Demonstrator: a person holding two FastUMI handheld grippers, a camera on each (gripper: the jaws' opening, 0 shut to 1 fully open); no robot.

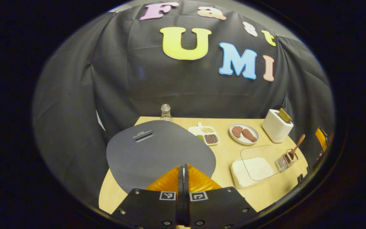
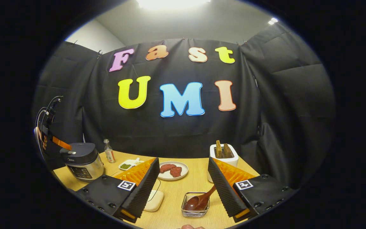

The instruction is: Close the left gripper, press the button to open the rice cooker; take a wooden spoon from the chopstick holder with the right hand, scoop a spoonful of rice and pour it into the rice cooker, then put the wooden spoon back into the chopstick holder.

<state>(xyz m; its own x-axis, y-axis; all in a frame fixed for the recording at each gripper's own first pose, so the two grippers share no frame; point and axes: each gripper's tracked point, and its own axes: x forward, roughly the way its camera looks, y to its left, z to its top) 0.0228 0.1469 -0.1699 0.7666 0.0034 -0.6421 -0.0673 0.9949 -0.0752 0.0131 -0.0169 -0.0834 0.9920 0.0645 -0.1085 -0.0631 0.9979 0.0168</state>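
Left gripper (image 1: 183, 173) pressed together over the rice cooker (image 1: 157, 152) lid; right gripper (image 2: 183, 187) spread wide.

Between the right gripper's 2 fingers, the wooden spoon (image 2: 199, 201) leans in the chopstick holder (image 2: 195, 205), with bare table (image 2: 199, 178) beyond; the rice container (image 1: 249, 171) sits right of the left gripper.

Black cloth (image 2: 275, 105) hung creased around the booth, a pale wall (image 2: 86, 36) showing above it; a ceiling light (image 2: 170, 3) glared over the wooden table (image 2: 199, 178).

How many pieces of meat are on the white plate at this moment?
2. Both lie side by side on the white plate mid-table: one meat piece to the left in the right gripper view, the other just right of it. Nothing seems hidden beneath.
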